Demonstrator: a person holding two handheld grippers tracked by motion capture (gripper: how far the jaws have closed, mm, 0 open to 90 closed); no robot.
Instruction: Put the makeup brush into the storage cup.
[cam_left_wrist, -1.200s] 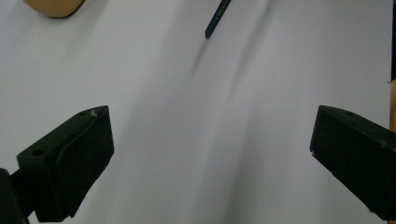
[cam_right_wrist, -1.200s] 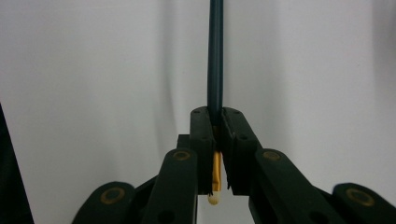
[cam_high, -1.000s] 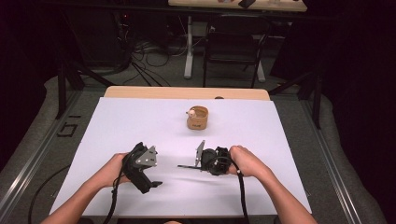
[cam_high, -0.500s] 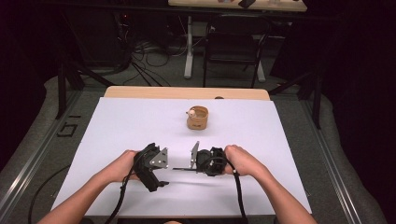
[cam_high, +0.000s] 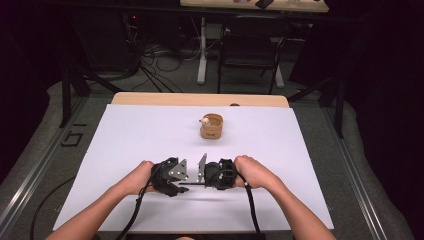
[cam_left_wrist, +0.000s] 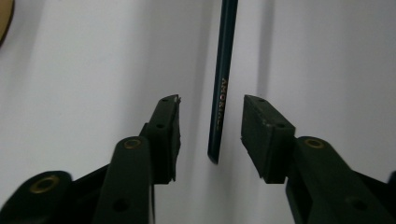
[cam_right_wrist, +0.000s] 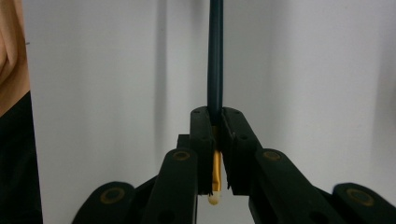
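Left tongs (cam_left_wrist: 210, 126) closing—nearer the pencil (cam_left_wrist: 223, 84) than before.

In the right gripper view, the right gripper (cam_right_wrist: 215, 122) rises from the bottom centre, its black jaws clamped on a dark teal pencil (cam_right_wrist: 215, 56). The shaft runs straight up to the top edge. Below the pads (cam_right_wrist: 202, 140) show a gold ferrule (cam_right_wrist: 216, 168) and a pale eraser tip (cam_right_wrist: 213, 199). A white tabletop (cam_right_wrist: 317, 70) lies behind, and a hand (cam_right_wrist: 11, 51) sits at the upper left edge.
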